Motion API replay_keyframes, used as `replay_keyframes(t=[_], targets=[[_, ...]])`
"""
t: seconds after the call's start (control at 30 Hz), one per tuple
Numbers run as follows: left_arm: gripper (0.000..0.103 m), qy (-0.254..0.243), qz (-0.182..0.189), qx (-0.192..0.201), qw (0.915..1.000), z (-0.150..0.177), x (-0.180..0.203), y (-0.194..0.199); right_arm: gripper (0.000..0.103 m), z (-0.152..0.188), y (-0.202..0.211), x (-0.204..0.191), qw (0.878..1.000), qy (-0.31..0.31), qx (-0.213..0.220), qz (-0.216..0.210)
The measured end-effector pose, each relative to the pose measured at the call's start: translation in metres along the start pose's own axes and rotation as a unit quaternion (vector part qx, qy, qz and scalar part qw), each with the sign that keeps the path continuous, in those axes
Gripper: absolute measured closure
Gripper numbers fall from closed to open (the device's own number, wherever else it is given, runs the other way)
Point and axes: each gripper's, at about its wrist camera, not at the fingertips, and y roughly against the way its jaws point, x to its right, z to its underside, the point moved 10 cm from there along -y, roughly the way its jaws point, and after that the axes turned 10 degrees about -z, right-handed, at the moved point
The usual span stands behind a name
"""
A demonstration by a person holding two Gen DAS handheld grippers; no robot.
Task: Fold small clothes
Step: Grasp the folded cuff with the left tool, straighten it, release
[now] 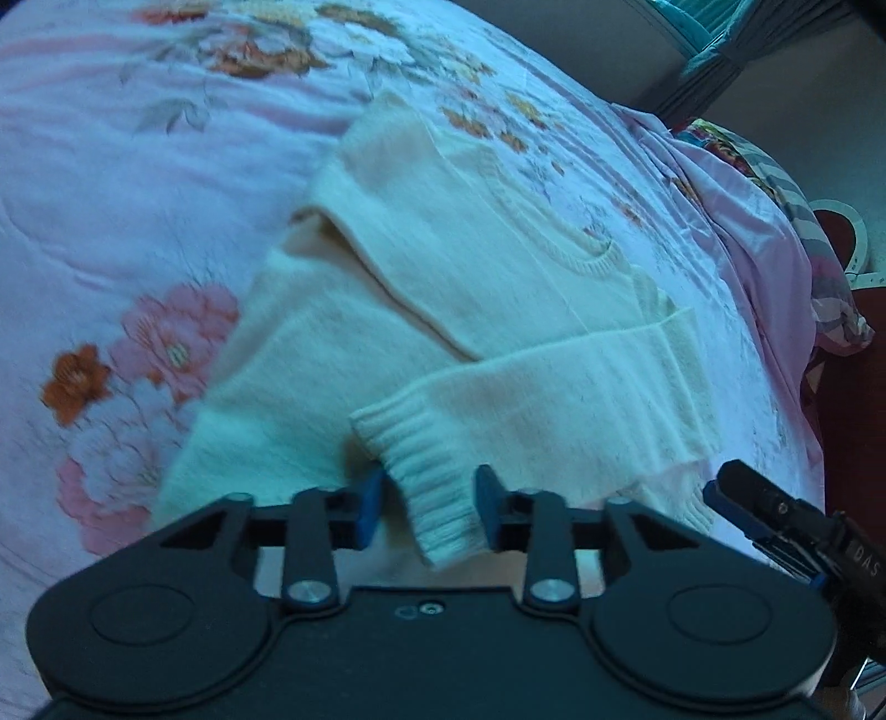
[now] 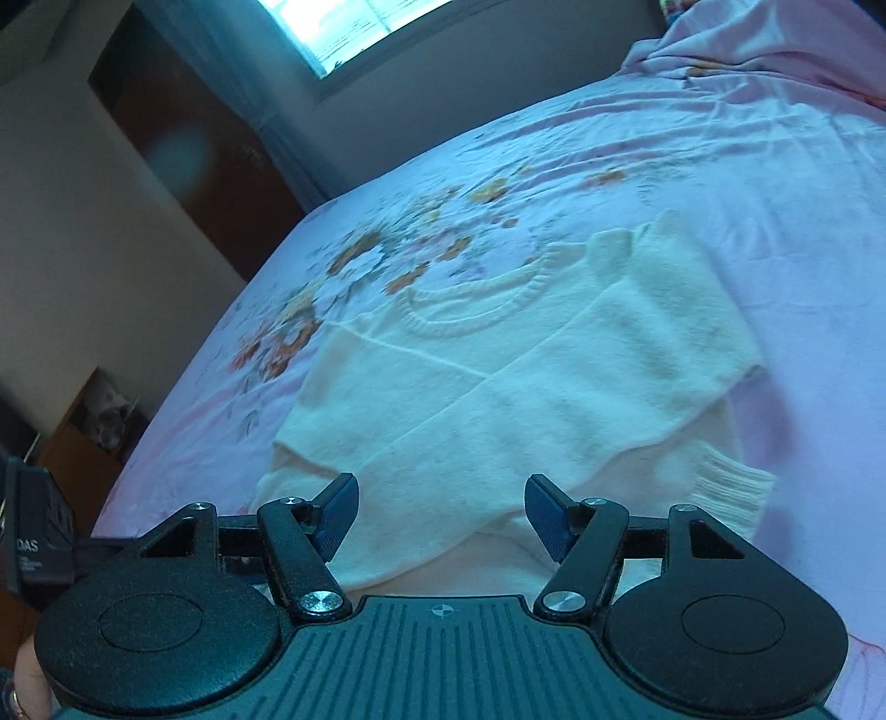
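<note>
Closest to us in the left wrist view, our left gripper (image 1: pixel 429 507) has its blue pads spread moderately with the ribbed cuff (image 1: pixel 412 471) of a sleeve hanging between them; the pads don't look pressed onto it, so it reads as open around the cuff, not clamped. Over at 4 o'clock in that same view the right gripper (image 1: pixel 742 512) pokes in by the sweater's lower edge, pads looking close together from this angle. The right wrist view tells it better: our right gripper (image 2: pixel 440 512) is spread wide, just over the near edge of the cream sweater (image 2: pixel 498 376), holding nothing. The sweater lies on the pink floral bedsheet (image 2: pixel 775 194), sleeves folded across the body, long axis running from us toward 12 o'clock, collar (image 2: pixel 476 310) at the far end, hem near us. Only the right view shows the second cuff (image 2: pixel 731 493) sticking out at 3 o'clock, plus the window (image 2: pixel 354 27) far off at 11 o'clock. Only the left view shows the bunched striped bedding (image 1: pixel 797 221) at 2 o'clock.
</note>
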Motion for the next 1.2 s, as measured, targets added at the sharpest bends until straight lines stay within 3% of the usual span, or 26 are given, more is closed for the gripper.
replay_keyframes(t=[0.03,0.13,0.27,0.37,0.53,0.63,0.8,0.87,0.93,1.0,1.1,1.2], targets=[[0.093,0.002,0.001,-0.001,1.0000,0.001,0.001,-0.004,0.037,-0.001,0.003,0.003,1.000,-0.001,0.005,0.005],[0.098,0.016,-0.008,0.028,0.9995,-0.007,0.003,0.002,0.037,-0.007,0.022,0.016,0.999,0.006,0.033,0.038],[0.098,0.009,0.011,0.106,0.9943,-0.041,0.011,0.048,0.037,-0.032,0.039,0.041,0.991,0.031,0.075,0.107],[0.099,0.034,-0.003,0.133,0.9905,-0.054,-0.013,0.064,0.037,-0.050,0.042,0.057,0.987,0.024,0.090,0.128],[0.099,-0.003,-0.027,0.061,0.9978,-0.023,-0.026,0.024,0.037,-0.057,0.017,0.068,0.986,0.026,0.074,0.147],[0.099,-0.026,-0.025,0.045,0.9984,-0.007,-0.016,0.012,0.037,-0.057,-0.010,0.065,0.987,0.039,0.049,0.151],[0.097,-0.017,-0.035,0.044,0.9983,-0.011,-0.023,0.012,0.037,-0.068,-0.052,0.065,0.983,0.080,0.027,0.164],[0.096,-0.013,-0.038,0.041,0.9984,-0.011,-0.029,0.006,0.037,-0.057,-0.071,0.084,0.979,0.084,-0.017,0.184],[0.094,-0.001,-0.040,0.037,0.9985,-0.014,-0.035,0.006,0.038,-0.045,-0.079,0.111,0.968,0.109,-0.051,0.222],[0.087,0.009,-0.028,0.032,0.9991,-0.015,-0.038,0.013,0.038,-0.047,-0.072,0.121,0.956,0.130,-0.052,0.259],[0.085,0.003,-0.033,0.041,0.9986,-0.017,-0.042,0.023,0.038,-0.051,-0.060,0.128,0.964,0.092,-0.043,0.247],[0.085,-0.004,-0.038,0.058,0.9976,-0.018,-0.041,0.034,0.038,-0.060,-0.054,0.094,0.967,0.124,-0.014,0.223]])
